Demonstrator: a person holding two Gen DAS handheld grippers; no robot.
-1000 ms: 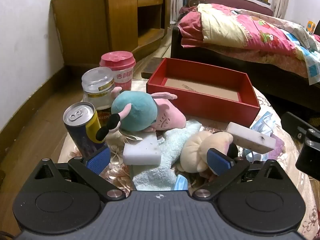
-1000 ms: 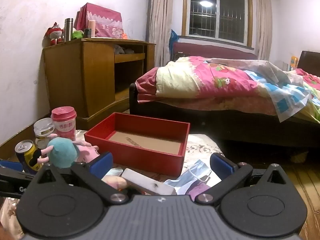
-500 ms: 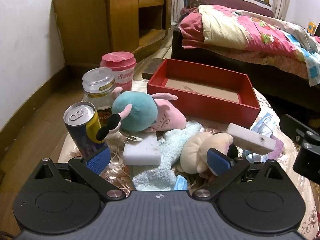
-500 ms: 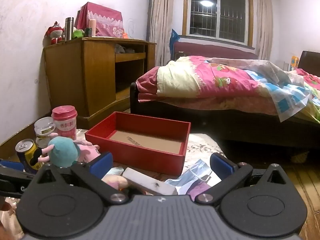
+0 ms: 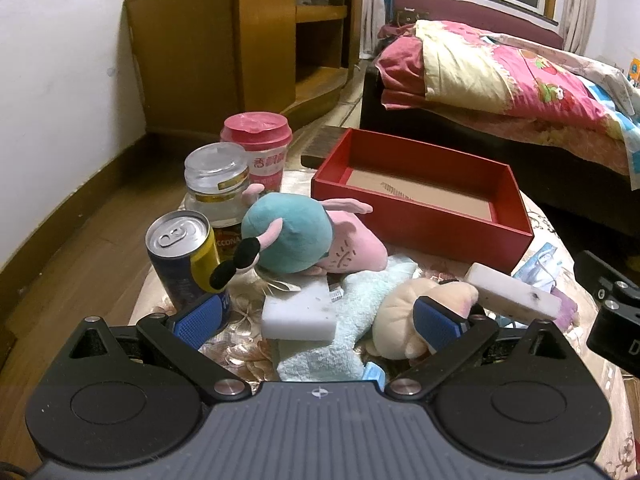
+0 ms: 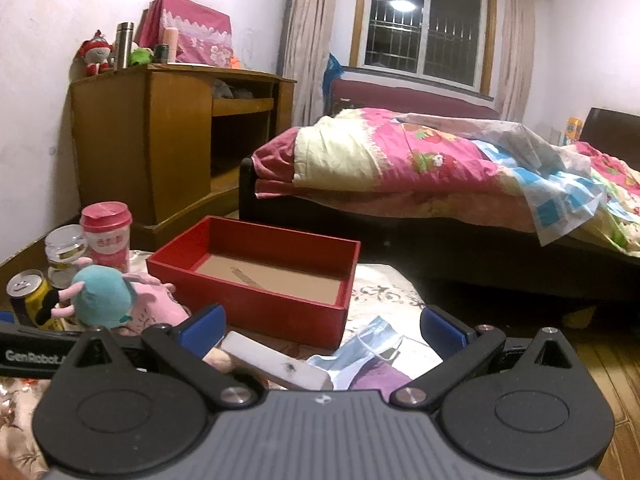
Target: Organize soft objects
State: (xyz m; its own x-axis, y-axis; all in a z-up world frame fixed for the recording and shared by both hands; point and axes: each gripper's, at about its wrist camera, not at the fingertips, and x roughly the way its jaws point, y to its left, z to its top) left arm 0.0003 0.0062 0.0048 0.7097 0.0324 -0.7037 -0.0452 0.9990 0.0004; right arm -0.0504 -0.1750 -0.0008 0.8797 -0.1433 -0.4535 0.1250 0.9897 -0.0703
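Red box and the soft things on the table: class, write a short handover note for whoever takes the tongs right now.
Left tongs: open, holding nothing, low over the white sponge and mint towel.
Right tongs: open, holding nothing, above the second white sponge.
Teal and pink plush and cream plush lie on the table.
Done: nothing; red box holds no soft things.
Left: move every soft item into the box.

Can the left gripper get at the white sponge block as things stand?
Probably yes: the left gripper is open, and the white sponge lies uncovered between its fingers on the pale towel, with nothing in front of it.
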